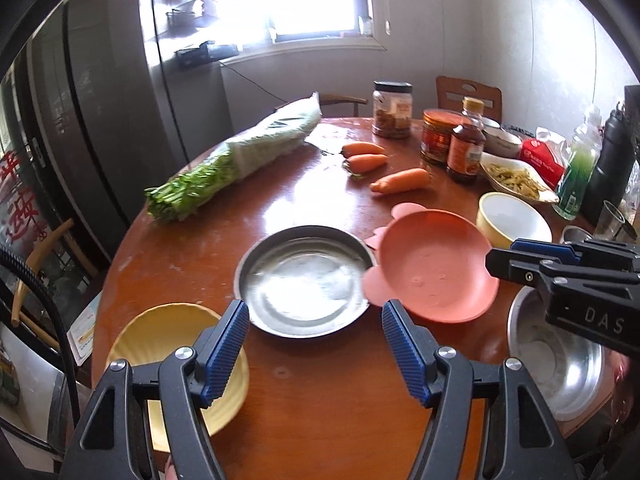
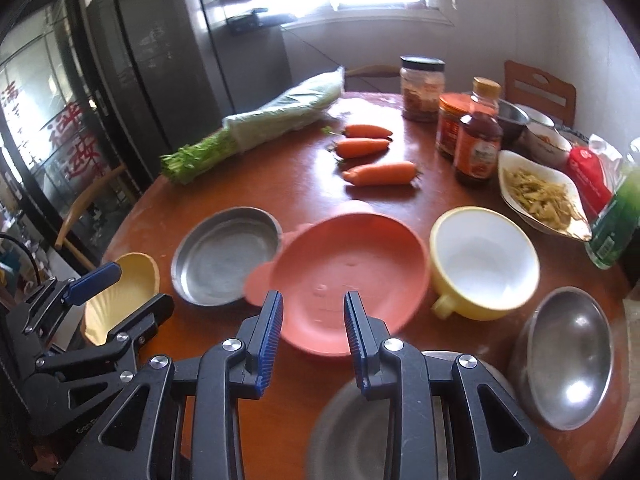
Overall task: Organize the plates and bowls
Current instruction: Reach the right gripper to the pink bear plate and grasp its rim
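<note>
The likeliest trouble is a knock. The round brown wooden table (image 2: 304, 184) is crowded, and the dishes to be sorted lie close together: the shallow round steel plate (image 1: 304, 280) sits at the centre of the left wrist view, and the salmon-pink plastic bowl with round ears (image 1: 432, 268) lies just at its three o'clock, one ear over or against the steel rim. Lifting either one carelessly could drag the other. The pale yellow scalloped dish (image 1: 176, 344) lies at seven o'clock, near the table's edge; I judge a clumsy nudge could send it off. At the pink bowl's three o'clock in the right wrist view stands the yellow mug-shaped bowl with a white inside (image 2: 484, 260), and beyond it, from twelve to two o'clock, jars, a brown sauce bottle (image 2: 478, 140) and three orange carrots (image 2: 380, 172) could be swept by a wide reach. A deep steel bowl (image 2: 568, 356) rests at four o'clock.

The left gripper (image 1: 316, 356) points steeply down over the table, its blue-padded jaws about half open and holding nothing, the steel plate beyond them. The right gripper (image 2: 314, 340) also tilts steeply down, its jaws open only narrowly and empty, hovering above the near rim of the pink bowl, apart from it as far as I can judge.
</note>
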Demonstrator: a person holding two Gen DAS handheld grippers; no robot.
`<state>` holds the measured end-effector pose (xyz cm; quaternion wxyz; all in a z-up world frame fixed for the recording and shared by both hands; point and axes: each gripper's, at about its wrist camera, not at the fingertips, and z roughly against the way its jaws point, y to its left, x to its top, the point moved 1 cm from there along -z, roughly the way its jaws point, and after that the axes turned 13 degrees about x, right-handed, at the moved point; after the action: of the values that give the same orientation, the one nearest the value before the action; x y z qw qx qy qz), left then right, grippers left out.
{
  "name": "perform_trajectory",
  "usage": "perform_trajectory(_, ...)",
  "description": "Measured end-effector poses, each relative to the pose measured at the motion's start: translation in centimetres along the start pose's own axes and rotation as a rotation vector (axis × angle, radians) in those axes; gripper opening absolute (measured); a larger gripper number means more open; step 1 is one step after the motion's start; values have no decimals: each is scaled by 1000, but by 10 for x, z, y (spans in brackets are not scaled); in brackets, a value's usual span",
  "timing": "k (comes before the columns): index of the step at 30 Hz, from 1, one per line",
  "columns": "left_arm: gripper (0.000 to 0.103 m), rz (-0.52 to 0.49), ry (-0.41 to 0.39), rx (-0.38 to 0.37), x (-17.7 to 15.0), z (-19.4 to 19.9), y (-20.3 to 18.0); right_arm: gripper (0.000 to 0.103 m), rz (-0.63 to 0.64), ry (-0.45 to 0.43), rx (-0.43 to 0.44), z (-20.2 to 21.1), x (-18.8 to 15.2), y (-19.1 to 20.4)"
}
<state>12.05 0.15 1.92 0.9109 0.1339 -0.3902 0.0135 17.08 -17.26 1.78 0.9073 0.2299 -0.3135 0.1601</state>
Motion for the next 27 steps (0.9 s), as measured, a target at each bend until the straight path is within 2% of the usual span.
perform_trajectory(7,69,-34,31,-33,6,-8,-30,32,-50,31,-2,-4,1,-33)
perform_trajectory(13,69,-52,66,-67,7,-21,-50,32,-85,64,22,-16,-1,-44)
perform_trajectory(21,69,-43,132,-116,0,-39,-61,32,-137,129,29,-41,-1,-57)
perform_trajectory(27,69,-45,159,-147,-3,-47,-66,32,-158,132,29,-49,3,-62)
